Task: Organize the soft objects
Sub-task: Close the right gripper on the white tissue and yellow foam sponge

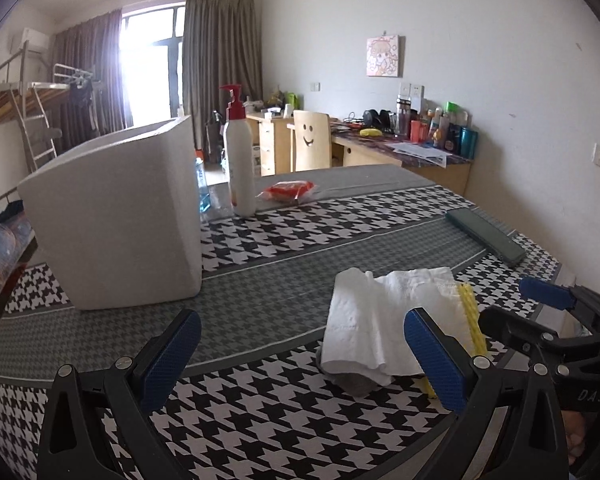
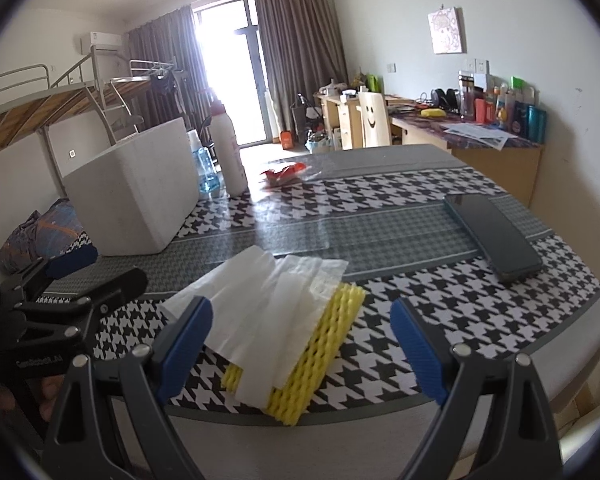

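Note:
A white paper towel [image 1: 374,320] [image 2: 268,304] lies draped over a yellow foam net [image 2: 324,336] [image 1: 471,316] and a grey cloth [image 1: 356,382] near the table's front edge. A white foam box [image 1: 116,216] [image 2: 136,192] stands at the left. My left gripper [image 1: 300,360] is open and empty, just left of the pile. My right gripper [image 2: 302,344] is open, its fingers either side of the pile's near end, above it. The right gripper also shows at the right edge of the left wrist view [image 1: 540,312].
A houndstooth cloth covers the table [image 1: 300,240]. A white pump bottle [image 1: 238,160] [image 2: 228,152], a blue water bottle [image 2: 204,168], a red packet [image 1: 288,192] [image 2: 284,172] and a dark green case [image 1: 486,236] [image 2: 492,232] lie on it. A desk and chair stand behind.

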### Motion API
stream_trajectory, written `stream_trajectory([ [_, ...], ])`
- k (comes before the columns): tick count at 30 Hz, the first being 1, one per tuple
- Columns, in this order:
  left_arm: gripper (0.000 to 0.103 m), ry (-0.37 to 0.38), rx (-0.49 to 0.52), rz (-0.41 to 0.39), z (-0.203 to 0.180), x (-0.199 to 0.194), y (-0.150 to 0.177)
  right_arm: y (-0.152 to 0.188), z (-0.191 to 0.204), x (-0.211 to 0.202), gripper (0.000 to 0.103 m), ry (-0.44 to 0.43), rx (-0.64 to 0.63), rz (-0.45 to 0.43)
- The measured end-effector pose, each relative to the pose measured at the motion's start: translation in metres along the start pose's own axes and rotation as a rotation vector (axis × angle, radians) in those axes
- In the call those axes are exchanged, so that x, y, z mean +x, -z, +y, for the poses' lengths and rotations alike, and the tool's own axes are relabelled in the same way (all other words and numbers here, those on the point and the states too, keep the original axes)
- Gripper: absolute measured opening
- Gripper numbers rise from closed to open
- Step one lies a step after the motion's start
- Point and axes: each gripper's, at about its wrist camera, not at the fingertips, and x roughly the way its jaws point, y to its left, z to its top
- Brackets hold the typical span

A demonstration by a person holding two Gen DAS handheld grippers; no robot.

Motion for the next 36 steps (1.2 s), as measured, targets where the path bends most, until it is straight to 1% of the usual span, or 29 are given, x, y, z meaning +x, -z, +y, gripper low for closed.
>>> stream_trajectory([
  [6,0.102,0.002,-0.015,0.021,0.005,0.004,0.006,0.003,0.01,0.005,0.093,-0.043,-0.002,0.018],
  [10,0.102,-0.001,-0.02,0.03,0.006,0.007,0.008,0.005,0.015,0.012,0.092,-0.049,-0.008,0.035],
  [12,0.102,-0.005,-0.023,0.032,0.007,0.008,0.008,0.006,0.017,0.016,0.081,-0.044,-0.014,0.047],
  [13,0.102,-0.001,-0.022,0.036,0.006,0.009,0.009,0.007,0.016,0.019,0.079,-0.045,-0.013,0.063],
  [15,0.102,-0.006,-0.012,0.032,0.006,0.008,0.009,0.007,0.014,0.024,0.064,-0.05,0.003,0.089],
  [18,0.102,-0.016,-0.015,0.035,0.007,0.01,0.008,0.008,0.011,0.027,0.06,-0.072,0.02,0.107],
  [19,0.102,-0.013,-0.018,0.039,0.007,0.011,0.009,0.008,0.011,0.028,0.058,-0.068,0.018,0.111],
  [20,0.102,-0.012,-0.019,0.044,0.007,0.012,0.009,0.009,0.012,0.029,0.054,-0.066,0.015,0.115],
  [22,0.102,-0.015,-0.014,0.046,0.007,0.012,0.009,0.01,0.013,0.032,0.052,-0.063,0.008,0.131],
  [23,0.102,-0.014,-0.013,0.046,0.007,0.013,0.009,0.011,0.013,0.034,0.048,-0.061,0.009,0.14],
  [30,0.102,-0.001,0.005,0.059,-0.002,0.016,0.009,0.014,0.012,0.038,0.036,-0.03,0.002,0.162],
  [36,0.102,0.01,0.027,0.067,-0.011,0.019,0.009,0.014,0.007,0.036,0.024,-0.05,0.016,0.165],
])
